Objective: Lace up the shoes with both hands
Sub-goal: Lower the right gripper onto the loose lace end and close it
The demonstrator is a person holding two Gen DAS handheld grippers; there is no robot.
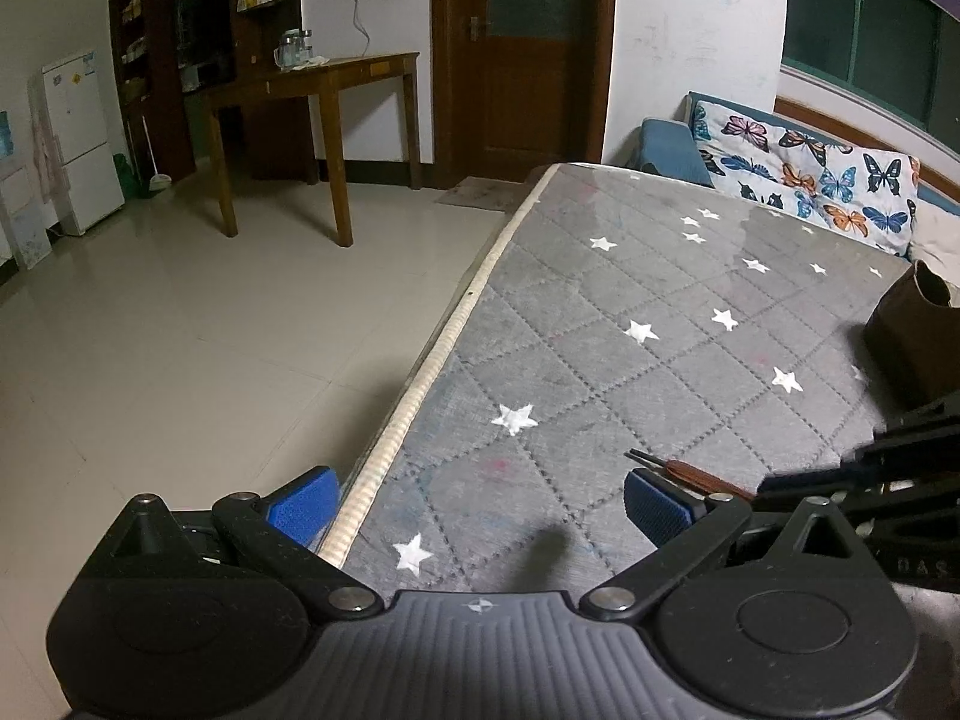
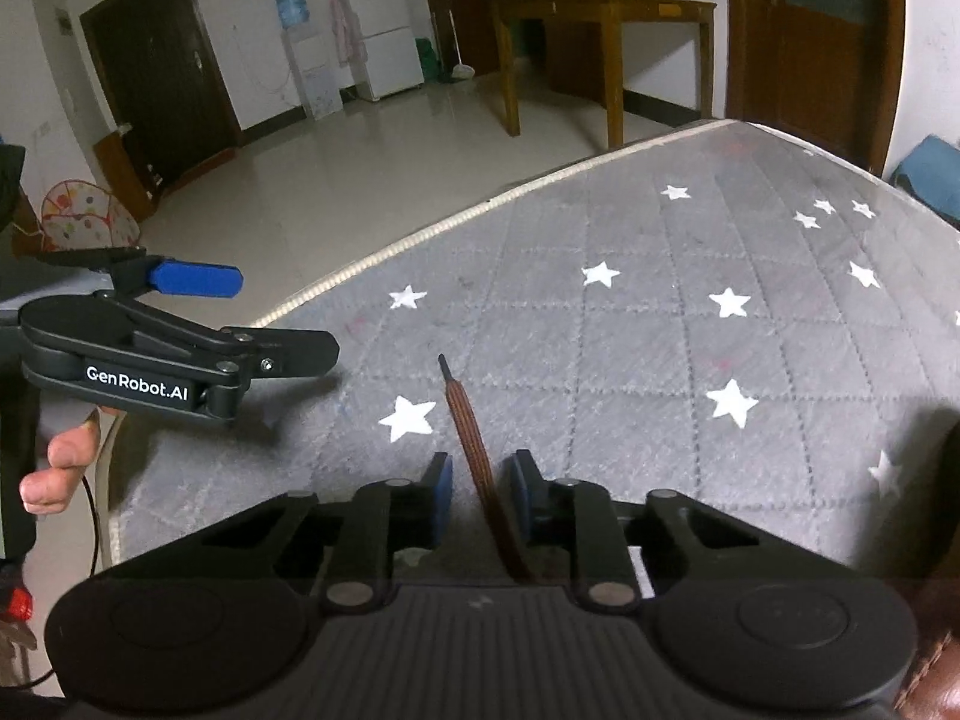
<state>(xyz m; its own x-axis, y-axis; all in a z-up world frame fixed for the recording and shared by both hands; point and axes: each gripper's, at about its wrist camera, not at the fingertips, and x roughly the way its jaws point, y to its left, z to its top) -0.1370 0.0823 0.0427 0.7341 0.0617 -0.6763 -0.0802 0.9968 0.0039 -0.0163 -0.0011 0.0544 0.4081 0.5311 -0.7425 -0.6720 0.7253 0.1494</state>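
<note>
Left wrist view: my left hand-held gripper (image 1: 480,507) hangs over the near edge of the mattress (image 1: 660,312), jaws wide, nothing between the blue pads (image 1: 303,504). One pad sits past the mattress edge, over the tiled floor (image 1: 180,330). The brown lace (image 1: 690,473) lies on the grey starred cover just beyond the other pad, its dark tip pointing away from the black frame of my right hand-held gripper (image 1: 858,462), which enters from the picture's right. A brown shoe (image 1: 918,330) stands at the right margin, partly cut off. Right wrist view: jaws of the right hand-held gripper (image 2: 480,492) stand narrow with the lace running up between them from under the body, close against the right-side pad; I cannot tell whether the pads press on it. Lace tip (image 2: 443,360) rests free on the mattress ahead, beside a white star (image 2: 408,417). The left hand-held gripper shows at the left, jaws apart, held by my left hand (image 2: 60,468).
</note>
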